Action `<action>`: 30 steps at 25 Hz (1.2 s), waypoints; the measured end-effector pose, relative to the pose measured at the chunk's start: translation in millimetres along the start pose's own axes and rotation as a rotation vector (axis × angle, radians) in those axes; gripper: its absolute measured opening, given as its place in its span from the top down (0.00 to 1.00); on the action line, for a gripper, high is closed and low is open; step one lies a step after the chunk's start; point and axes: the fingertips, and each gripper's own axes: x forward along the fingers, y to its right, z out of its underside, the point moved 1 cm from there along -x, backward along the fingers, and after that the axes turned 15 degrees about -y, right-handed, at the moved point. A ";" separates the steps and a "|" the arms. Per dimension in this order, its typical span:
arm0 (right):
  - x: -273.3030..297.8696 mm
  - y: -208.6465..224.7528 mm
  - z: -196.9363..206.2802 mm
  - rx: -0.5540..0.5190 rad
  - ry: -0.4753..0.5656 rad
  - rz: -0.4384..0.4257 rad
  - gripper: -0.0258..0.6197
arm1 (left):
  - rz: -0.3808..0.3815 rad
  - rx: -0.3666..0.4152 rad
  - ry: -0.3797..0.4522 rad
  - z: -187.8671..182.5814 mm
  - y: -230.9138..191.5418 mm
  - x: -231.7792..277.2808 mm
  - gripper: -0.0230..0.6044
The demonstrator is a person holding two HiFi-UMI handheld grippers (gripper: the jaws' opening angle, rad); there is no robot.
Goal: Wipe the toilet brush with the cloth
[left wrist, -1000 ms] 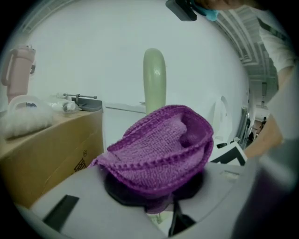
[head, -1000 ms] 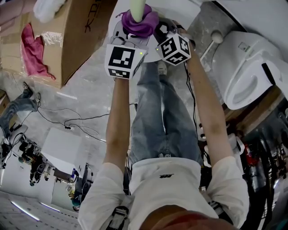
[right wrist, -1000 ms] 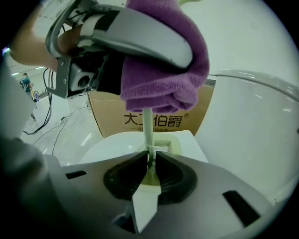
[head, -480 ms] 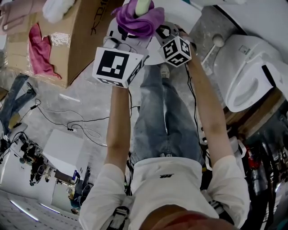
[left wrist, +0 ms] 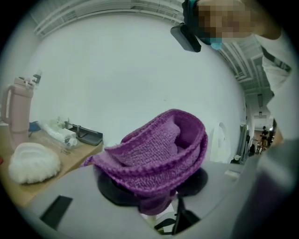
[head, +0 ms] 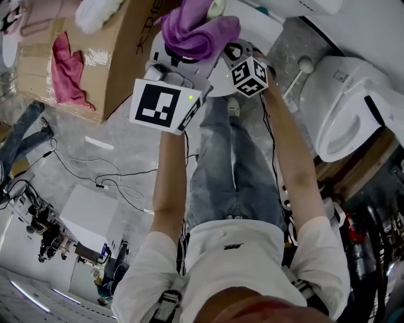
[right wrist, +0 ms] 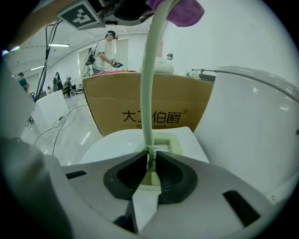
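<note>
In the right gripper view the pale green toilet brush handle point(right wrist: 148, 84) stands upright, and my right gripper point(right wrist: 149, 164) is shut on it low down, just above the brush head in its white holder point(right wrist: 163, 145). The purple cloth point(head: 199, 28) is bunched around the top of the handle, whose tip point(head: 218, 7) pokes out beyond it. My left gripper point(left wrist: 152, 186) is shut on the cloth point(left wrist: 159, 149), and the folds hide the handle in the left gripper view. From below, the cloth point(right wrist: 182, 11) shows at the handle's upper end.
A white toilet point(head: 353, 101) stands to the right. A cardboard box point(head: 101, 63) with a pink rag point(head: 66, 69) and a white fluffy pad point(head: 98, 12) on it sits to the left. Cables point(head: 107, 180) trail over the floor. People stand far off point(right wrist: 105, 49).
My left gripper has slid up the handle with the purple cloth, nearer the tip and the camera. The right gripper has held the handle still.
</note>
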 end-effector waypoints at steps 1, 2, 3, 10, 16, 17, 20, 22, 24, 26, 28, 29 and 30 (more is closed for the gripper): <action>0.5 0.4 -0.6 0.002 -0.006 -0.002 0.87 | -0.007 0.003 0.013 -3.4 -0.4 -4.9 0.67; 1.1 0.4 -0.9 0.004 -0.012 -0.005 0.87 | -0.013 0.006 0.016 -4.6 -0.3 -9.7 0.67; 1.4 -0.1 -1.1 0.007 -0.015 -0.009 0.87 | -0.018 0.009 0.009 -3.8 -0.1 -14.5 0.67; -39.8 9.3 -20.7 0.133 0.080 -0.012 0.87 | -0.074 0.012 -0.013 -8.0 0.0 -57.2 0.68; -123.0 10.9 -56.1 0.171 0.213 0.027 0.91 | -0.122 0.011 -0.039 -9.4 9.5 -93.5 0.72; -137.3 11.3 -61.5 0.168 0.231 0.034 0.91 | -0.130 0.008 -0.044 -8.7 11.9 -98.6 0.73; -184.7 12.7 -75.2 0.165 0.293 0.066 0.93 | -0.152 -0.003 -0.056 -8.5 19.8 -113.4 0.75; -223.0 12.2 -85.3 0.174 0.350 0.084 0.96 | -0.163 -0.009 -0.052 -11.6 25.8 -123.2 0.76; -267.5 6.9 -97.5 0.186 0.421 0.089 0.97 | -0.170 -0.011 -0.048 -16.2 34.5 -134.2 0.78; -309.0 -1.1 -109.5 0.192 0.482 0.098 0.97 | -0.175 -0.007 -0.049 -21.5 44.3 -146.7 0.78; -340.7 -9.6 -115.9 0.187 0.515 0.115 0.97 | -0.181 -0.006 -0.047 -27.0 54.7 -160.2 0.79; -353.3 -13.0 -117.0 0.187 0.524 0.123 0.97 | -0.185 -0.007 -0.045 -29.8 60.1 -166.7 0.79; -364.5 -16.1 -117.2 0.192 0.531 0.129 0.97 | -0.188 -0.006 -0.042 -32.8 65.6 -172.9 0.79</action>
